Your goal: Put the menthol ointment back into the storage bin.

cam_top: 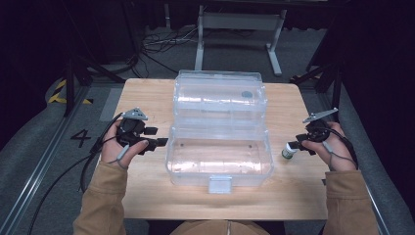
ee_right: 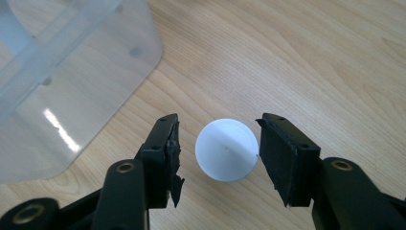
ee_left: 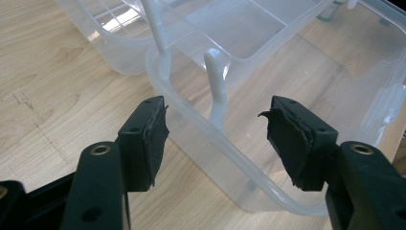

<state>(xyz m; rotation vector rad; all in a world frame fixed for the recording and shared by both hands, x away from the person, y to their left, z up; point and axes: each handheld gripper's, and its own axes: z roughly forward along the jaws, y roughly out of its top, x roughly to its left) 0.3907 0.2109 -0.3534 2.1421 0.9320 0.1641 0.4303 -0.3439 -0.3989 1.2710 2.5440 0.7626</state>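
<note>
1. Bottle (cam_top: 289, 151) stands near the tabletop's (cam_top: 147, 196) right edge, beside the clear box (cam_top: 219, 164), bare wood around.
2. Right hand-held gripper (ee_right: 218, 143) straddles its white cap (jaws apart, one pad nearly touching).
3. Left hand-held gripper (ee_left: 215, 134) gapes wide at the box rim.

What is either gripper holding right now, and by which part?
Nothing is held. The right gripper has its jaws open around the small bottle's white cap, not yet pressing it. The left gripper is open beside the clear plastic box.

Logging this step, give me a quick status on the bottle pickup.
Right claw open around bottle, not gripping. Left claw open at box rim. Nothing in the way.
</note>
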